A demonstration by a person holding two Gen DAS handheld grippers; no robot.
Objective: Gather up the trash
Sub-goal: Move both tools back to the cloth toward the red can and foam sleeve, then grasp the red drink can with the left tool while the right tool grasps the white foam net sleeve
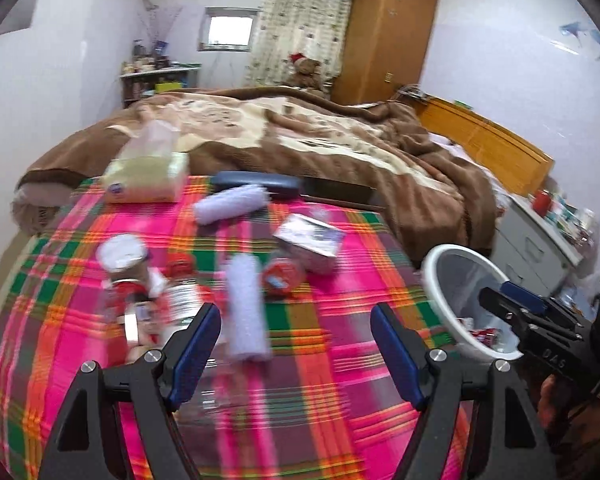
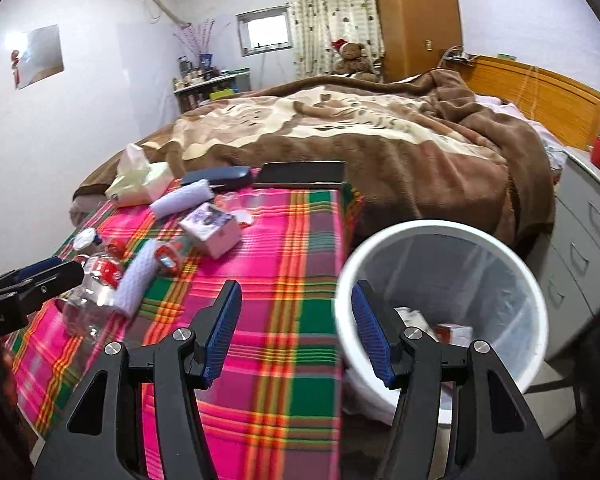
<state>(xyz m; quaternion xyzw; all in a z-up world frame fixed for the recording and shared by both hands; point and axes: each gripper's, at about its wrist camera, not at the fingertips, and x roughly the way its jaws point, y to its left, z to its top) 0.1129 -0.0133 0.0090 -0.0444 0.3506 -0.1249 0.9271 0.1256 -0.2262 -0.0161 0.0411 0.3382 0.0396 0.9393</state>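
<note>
Both the left gripper (image 1: 296, 344) and right gripper (image 2: 296, 332) hang spread and empty; the white round plastic bin (image 2: 536, 304) holds perhaps a few scraps, while the clear plastic bottles (image 2: 96, 284) remain on the pink plaid cloth (image 2: 292, 240).

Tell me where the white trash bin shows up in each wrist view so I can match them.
Left wrist: white trash bin at right edge, beyond the plaid cloth, partly behind the right gripper.
Right wrist: bin lower right, large, behind the right finger.
Shared landmark: small grey box on the plaid cloth.
</note>
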